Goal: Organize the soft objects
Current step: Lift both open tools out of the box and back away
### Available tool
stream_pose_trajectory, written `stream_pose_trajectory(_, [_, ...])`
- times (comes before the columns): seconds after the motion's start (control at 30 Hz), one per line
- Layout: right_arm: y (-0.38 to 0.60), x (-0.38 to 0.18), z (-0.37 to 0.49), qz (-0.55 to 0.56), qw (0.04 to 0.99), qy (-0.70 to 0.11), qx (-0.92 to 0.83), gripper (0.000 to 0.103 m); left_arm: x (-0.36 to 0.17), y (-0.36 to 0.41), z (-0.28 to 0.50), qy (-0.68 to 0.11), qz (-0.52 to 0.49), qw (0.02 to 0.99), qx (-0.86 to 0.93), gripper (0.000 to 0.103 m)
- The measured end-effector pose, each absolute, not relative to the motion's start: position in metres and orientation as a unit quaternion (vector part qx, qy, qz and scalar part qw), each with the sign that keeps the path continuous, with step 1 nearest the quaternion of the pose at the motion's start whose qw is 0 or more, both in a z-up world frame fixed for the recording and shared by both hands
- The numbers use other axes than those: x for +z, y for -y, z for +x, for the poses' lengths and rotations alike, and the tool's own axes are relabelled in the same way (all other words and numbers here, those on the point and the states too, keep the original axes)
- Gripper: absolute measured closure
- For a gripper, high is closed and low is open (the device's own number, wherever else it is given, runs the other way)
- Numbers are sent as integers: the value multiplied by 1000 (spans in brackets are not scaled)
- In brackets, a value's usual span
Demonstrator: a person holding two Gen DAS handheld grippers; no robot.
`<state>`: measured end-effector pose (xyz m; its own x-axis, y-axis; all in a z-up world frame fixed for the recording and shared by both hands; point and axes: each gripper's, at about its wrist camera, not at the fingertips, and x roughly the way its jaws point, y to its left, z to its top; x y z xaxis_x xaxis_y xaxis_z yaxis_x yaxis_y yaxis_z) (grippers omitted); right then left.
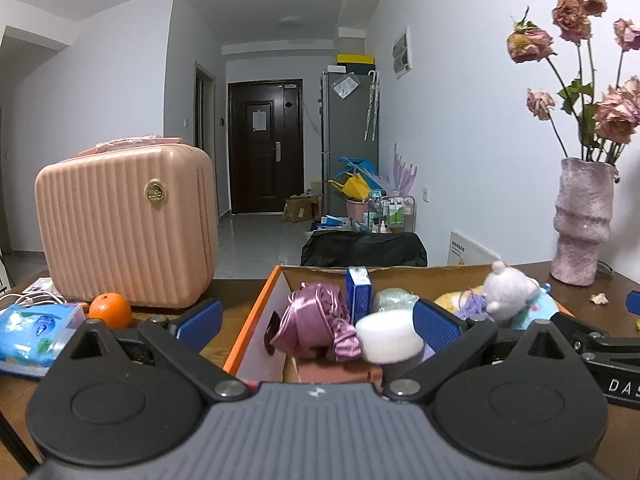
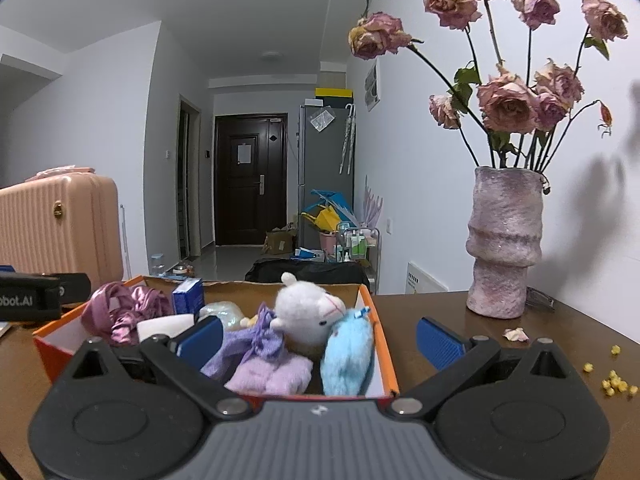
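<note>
An orange cardboard box (image 1: 256, 312) (image 2: 382, 344) stands on the brown table and holds soft things. In it lie a purple satin cloth (image 1: 316, 320) (image 2: 124, 312), a white sponge (image 1: 388, 336) (image 2: 166, 326), a white plush lamb in purple (image 1: 508, 290) (image 2: 308, 314), a light blue plush (image 2: 348, 354) and a blue carton (image 1: 358, 294) (image 2: 189, 295). My left gripper (image 1: 318, 326) is open and empty, its fingers straddling the box's left wall. My right gripper (image 2: 320, 338) is open and empty, straddling the box's right wall.
A pink ribbed case (image 1: 128, 224) (image 2: 60, 228) stands at the left with an orange (image 1: 110, 310) and a blue wipes pack (image 1: 36, 332) in front. A pink vase of dried roses (image 1: 582, 220) (image 2: 504, 240) stands at the right. Petals and yellow crumbs (image 2: 614, 382) lie on the table.
</note>
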<state>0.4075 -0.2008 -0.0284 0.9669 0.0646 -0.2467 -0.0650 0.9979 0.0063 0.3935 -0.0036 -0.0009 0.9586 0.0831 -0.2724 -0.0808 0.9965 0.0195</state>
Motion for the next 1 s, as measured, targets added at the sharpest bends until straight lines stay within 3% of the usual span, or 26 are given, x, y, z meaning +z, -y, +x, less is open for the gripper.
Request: stream_pose_trajectory(1.0, [221,-22,260,5,988,-144,56,0,3,-1,242,-144,36,989,-15,0])
